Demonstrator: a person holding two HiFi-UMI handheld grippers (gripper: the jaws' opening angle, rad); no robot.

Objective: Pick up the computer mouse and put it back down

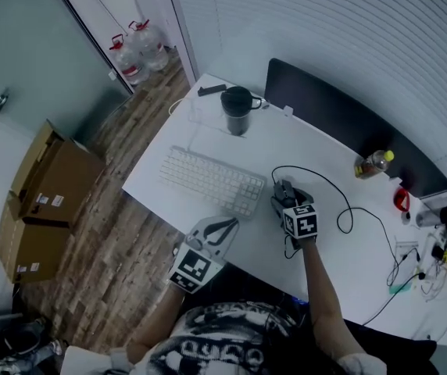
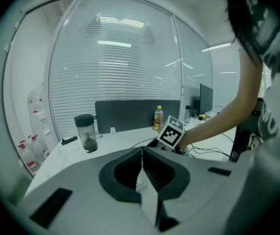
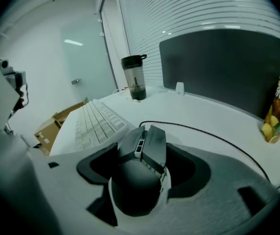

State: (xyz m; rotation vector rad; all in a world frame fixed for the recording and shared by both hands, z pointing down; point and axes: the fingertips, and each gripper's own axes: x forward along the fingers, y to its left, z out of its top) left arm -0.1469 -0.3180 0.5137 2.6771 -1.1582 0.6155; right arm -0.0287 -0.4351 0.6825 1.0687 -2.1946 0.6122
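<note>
**Grasp on the mouse, seen from the head and from both grippers.** The right gripper (image 1: 288, 198) holds its jaws spread wide, one on each flank of the computer mouse (image 3: 147, 151). The mouse fills the gap, and the pads appear to pinch its sides. This side-on hold leaves the buttons and the tail free, and the cable (image 1: 341, 201) can run out at 12 o'clock without fouling a jaw. The mouse lies at the middle of the worktop (image 1: 309, 151), at 3 o'clock of the keyboard (image 1: 212, 180). No view settles whether it rests on the surface or hangs just above it.

The left gripper (image 2: 141, 153) has its jaws pressed together on nothing. It is parked over the near edge at 6 o'clock of the keyboard, probably to stay clear of the working hand.

**Room for moving.** The keyboard's end lies just beside the mouse at 9 o'clock. The cable loops round to 4 o'clock, so a lift is likely to drag slack from that side. The bottle (image 1: 373, 163) at 2 o'clock and the tumbler (image 1: 237, 109) at 11 o'clock stand well apart from it. The dark divider panel (image 1: 341, 123) closes the far edge. The near edge at 6 o'clock lies not far behind the gripper.
</note>
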